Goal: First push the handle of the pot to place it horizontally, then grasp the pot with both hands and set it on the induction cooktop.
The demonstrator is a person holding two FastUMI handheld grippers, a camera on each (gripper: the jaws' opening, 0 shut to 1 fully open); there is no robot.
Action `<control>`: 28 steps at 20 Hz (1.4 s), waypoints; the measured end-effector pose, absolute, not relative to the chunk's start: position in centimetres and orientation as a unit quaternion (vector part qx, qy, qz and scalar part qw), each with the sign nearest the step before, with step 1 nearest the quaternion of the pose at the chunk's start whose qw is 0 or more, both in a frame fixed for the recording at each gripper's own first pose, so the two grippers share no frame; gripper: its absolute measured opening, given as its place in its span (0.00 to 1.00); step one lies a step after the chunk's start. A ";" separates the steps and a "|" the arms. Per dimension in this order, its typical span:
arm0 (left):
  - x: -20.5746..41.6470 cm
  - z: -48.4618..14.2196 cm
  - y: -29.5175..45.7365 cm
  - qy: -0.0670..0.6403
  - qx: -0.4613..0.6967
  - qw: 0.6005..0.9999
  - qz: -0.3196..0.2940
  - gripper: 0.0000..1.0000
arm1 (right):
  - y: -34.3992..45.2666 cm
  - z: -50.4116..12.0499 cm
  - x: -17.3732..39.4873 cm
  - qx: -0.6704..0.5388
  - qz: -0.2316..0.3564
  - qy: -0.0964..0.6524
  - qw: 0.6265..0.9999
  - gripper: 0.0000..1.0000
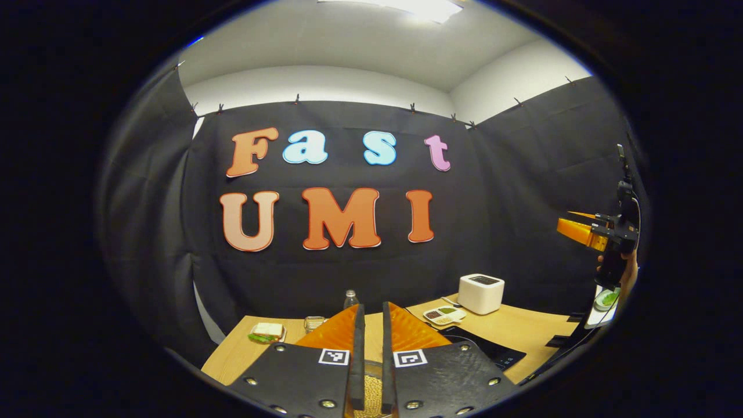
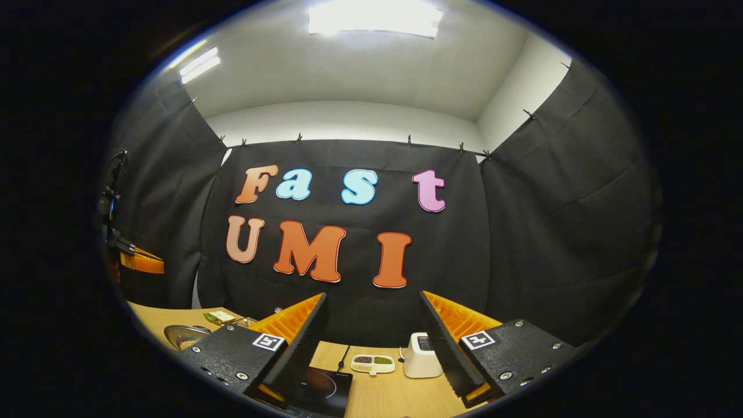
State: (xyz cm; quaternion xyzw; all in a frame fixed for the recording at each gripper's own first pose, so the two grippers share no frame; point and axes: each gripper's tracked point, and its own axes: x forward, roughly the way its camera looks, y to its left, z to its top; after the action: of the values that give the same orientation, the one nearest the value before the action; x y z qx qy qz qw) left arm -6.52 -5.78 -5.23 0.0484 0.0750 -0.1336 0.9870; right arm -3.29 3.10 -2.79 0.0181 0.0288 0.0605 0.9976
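Both tongs hover above the desk (image 2: pixel 371 395).
Left tongs (image 1: pixel 371 371) nearly together, right tongs (image 2: pixel 374 342) apart; a misjudged descent could knock the pot (image 2: pixel 184 335).

The pot (image 2: pixel 187 335) is a round metal vessel with a shiny rim, sitting upright on the wooden bench at the far left edge of the right gripper view. It holds small pale beans or grains. In the left gripper view it lies at the very bottom, directly below the camera, where its rim and its pale contents (image 1: pixel 371 395) show through a narrow gap; its handle cannot be made out in either view.

The induction cooktop (image 2: pixel 322 389) is a flat, glossy black slab with a thin ring marked on its top. It lies flat on the bench, to the right of the pot and apart from it, its surface bare.
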 end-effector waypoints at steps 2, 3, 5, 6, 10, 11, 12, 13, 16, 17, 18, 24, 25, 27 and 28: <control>-6.8 -6.8 -6.0 0.099 0.060 0.984 -0.138 0.11 | 3.4 -3.3 -3.4 0.014 0.062 0.030 0.998 0.95; -6.9 -7.7 -6.2 0.109 0.065 0.982 -0.141 0.12 | 3.4 -3.7 -3.6 0.011 0.062 0.031 0.998 0.95; -7.1 -10.0 -6.4 0.139 0.075 0.977 -0.146 0.12 | 3.7 -4.5 -3.8 0.008 0.065 0.038 0.997 0.95; -7.3 -11.3 -6.3 0.155 0.081 0.973 -0.149 0.12 | 3.9 -5.2 -4.0 0.006 0.068 0.043 0.997 0.95; -9.2 -17.4 -7.2 0.240 0.094 0.948 -0.187 0.12 | 4.0 -7.8 -4.6 0.000 0.069 0.067 0.995 0.95; -10.2 -19.0 -7.4 0.265 0.094 0.939 -0.199 0.12 | 3.9 -8.4 -4.7 0.002 0.068 0.074 0.995 0.95; -10.8 -20.5 -7.5 0.288 0.095 0.930 -0.208 0.12 | 3.7 -9.0 -4.9 0.005 0.067 0.082 0.994 0.95; -11.3 -21.7 -7.1 0.309 0.098 0.922 -0.211 0.11 | 3.7 -9.6 -5.1 0.007 0.066 0.088 0.994 0.95; -11.8 -24.4 -6.0 0.356 0.106 0.906 -0.203 0.12 | 3.3 -10.7 -5.5 0.002 0.061 0.099 0.993 0.95; -12.6 -25.3 -5.8 0.370 0.110 0.900 -0.204 0.08 | 3.1 -11.0 -5.8 -0.003 0.061 0.100 0.993 0.95; -13.2 -26.1 -6.2 0.381 0.111 0.893 -0.212 0.07 | 2.9 -11.3 -5.9 -0.008 0.060 0.100 0.993 0.95; -16.5 -30.7 -6.1 0.449 0.133 0.854 -0.228 0.07 | 2.7 -13.3 -6.4 -0.036 0.063 0.113 0.991 0.95; -17.0 -31.2 -5.9 0.461 0.132 0.847 -0.229 0.09 | 2.7 -13.7 -6.5 -0.041 0.064 0.115 0.990 0.95; -17.9 -32.3 -5.1 0.483 0.133 0.835 -0.226 0.08 | 2.7 -14.1 -6.4 -0.050 0.065 0.116 0.990 0.97; -18.4 -32.8 -4.6 0.494 0.138 0.829 -0.223 0.07 | 2.6 -14.3 -6.5 -0.053 0.066 0.118 0.989 0.95</control>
State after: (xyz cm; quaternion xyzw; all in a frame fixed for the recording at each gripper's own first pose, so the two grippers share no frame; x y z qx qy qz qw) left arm -18.41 -4.56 -32.84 0.1378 0.4940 -0.2229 0.8290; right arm -6.54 2.58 -14.29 -0.0528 0.1183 0.0657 0.9894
